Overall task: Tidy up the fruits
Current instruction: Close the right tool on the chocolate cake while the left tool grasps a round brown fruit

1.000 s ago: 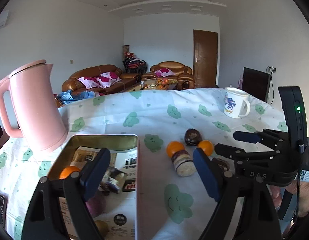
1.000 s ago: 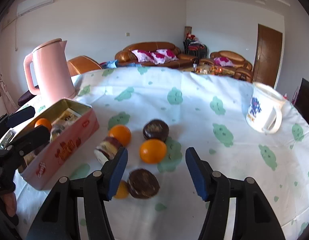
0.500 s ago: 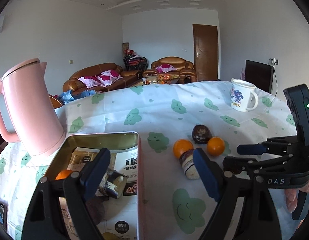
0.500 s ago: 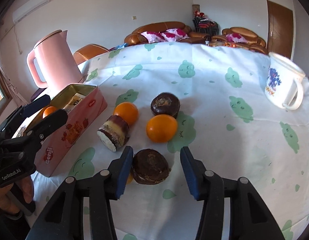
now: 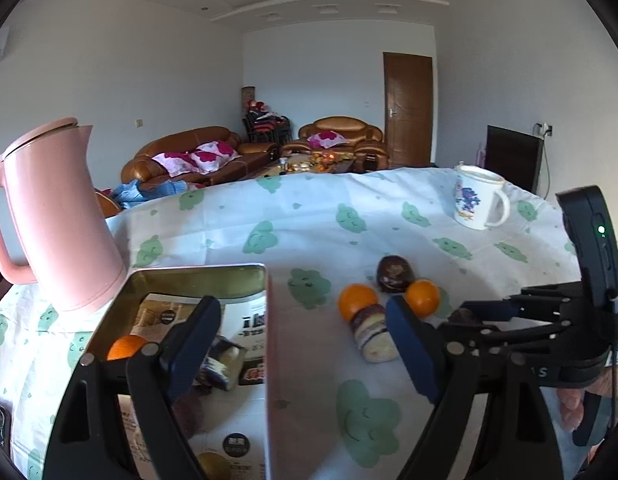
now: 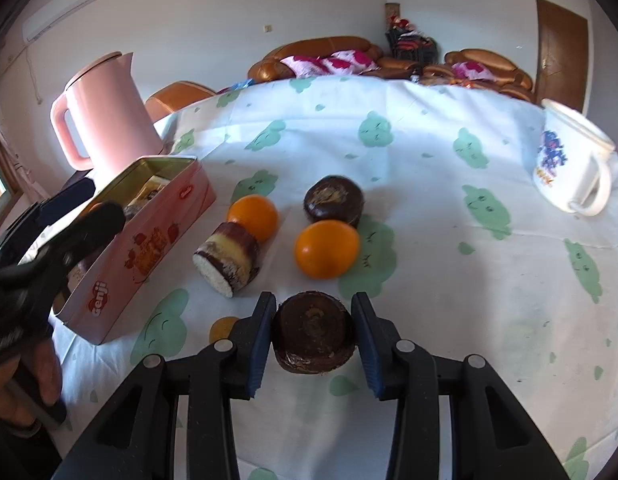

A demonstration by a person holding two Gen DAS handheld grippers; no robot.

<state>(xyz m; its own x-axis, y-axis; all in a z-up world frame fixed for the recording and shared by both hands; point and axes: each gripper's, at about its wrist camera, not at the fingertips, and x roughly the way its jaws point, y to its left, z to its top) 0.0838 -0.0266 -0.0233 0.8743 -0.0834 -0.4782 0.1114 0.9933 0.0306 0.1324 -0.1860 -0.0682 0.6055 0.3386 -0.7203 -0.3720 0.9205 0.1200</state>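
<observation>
My right gripper is closing on a round brown cake on the tablecloth, and both blue pads touch its sides. Beyond it lie two oranges, a second brown cake and a cut roll cake. A small yellow fruit sits left of my right gripper's left finger. My left gripper stands open and empty above the right wall of the pink tin, which holds an orange and wrapped snacks.
A pink kettle stands behind the tin at the left. A white printed mug sits at the far right of the table. A person's hand holds the left gripper at the left edge. Sofas and a door lie beyond.
My right gripper tipped downward, came in over the nearest brown cake and narrowed its jaws until the pads reached the cake's sides. The left gripper stayed open and barely moved.
</observation>
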